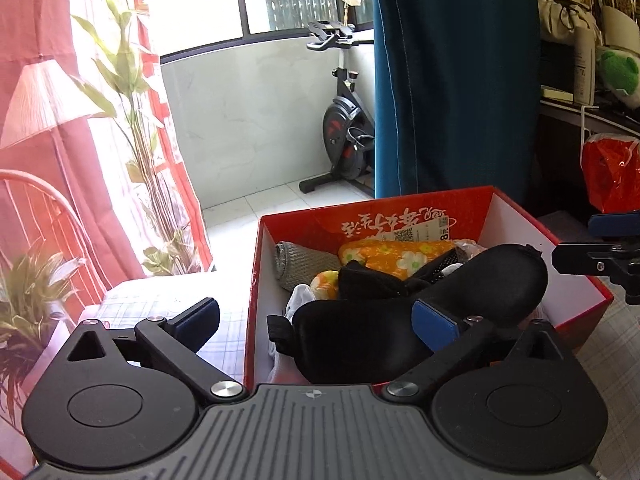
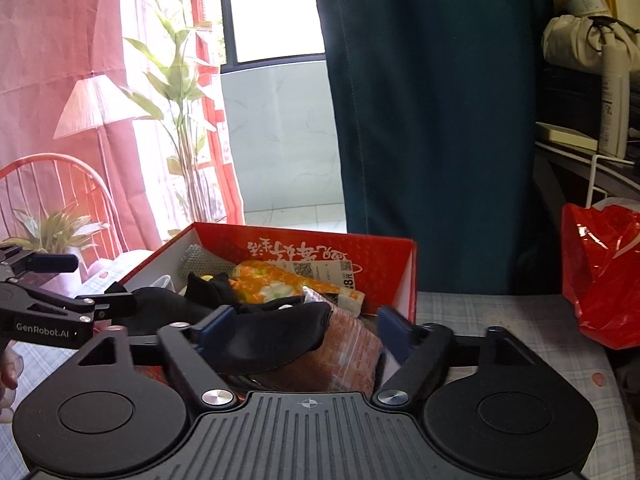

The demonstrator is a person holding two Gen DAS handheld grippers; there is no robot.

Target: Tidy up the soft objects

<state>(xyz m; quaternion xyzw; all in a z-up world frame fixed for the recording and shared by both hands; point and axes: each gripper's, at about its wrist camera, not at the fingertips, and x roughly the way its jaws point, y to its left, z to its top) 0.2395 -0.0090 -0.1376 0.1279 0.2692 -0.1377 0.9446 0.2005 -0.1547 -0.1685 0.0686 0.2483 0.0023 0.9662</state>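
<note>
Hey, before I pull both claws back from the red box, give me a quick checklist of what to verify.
1. Left claw open: ok, jaws spread wide.
2. Right claw open: ok, jaws apart.
3. Black eye mask released: cannot tell; it lies on the pile, but the left claw's blue pad overlaps it.
4. Eye mask inside the red box: ok, it rests on the other items.
5. Orange floral cloth and grey mesh roll inside the box: ok.
6. Box on the checked cloth: ok.
</note>
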